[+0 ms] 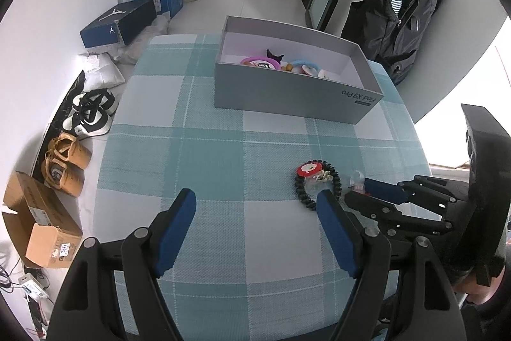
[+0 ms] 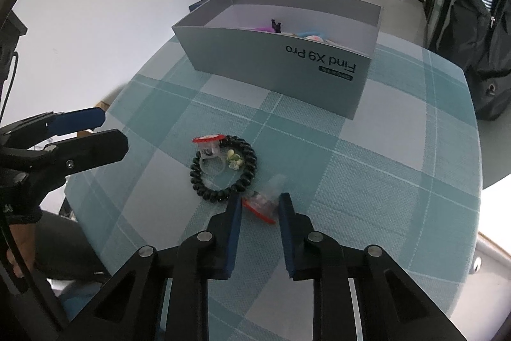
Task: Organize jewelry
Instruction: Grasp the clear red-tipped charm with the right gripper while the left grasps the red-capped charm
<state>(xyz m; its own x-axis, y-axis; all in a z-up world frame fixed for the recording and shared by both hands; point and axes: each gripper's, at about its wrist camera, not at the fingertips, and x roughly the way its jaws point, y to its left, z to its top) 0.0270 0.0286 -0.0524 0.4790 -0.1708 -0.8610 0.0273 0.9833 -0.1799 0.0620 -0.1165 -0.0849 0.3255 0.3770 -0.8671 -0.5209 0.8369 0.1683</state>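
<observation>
Teal-checked woven cloth covers the table. On it near the front, a clear plastic ring with a flat red top, band pointing away, sits pinched in the right tongs. Left of it lies a black coiled bracelet; left tongs gape wide, empty.

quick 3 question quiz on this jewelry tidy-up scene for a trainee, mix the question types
1. True or false: the left gripper is closed on the black spiral hair tie.
2. Which item sits between the right gripper's blue pads: A) the clear ring with a red top, B) the black spiral hair tie, C) the small flower charm?
3. Fill in: several colourful pieces already lie inside the grey ____ at the far side of the checked tablecloth.

Key:
1. False; it is open and empty.
2. A
3. box
</observation>
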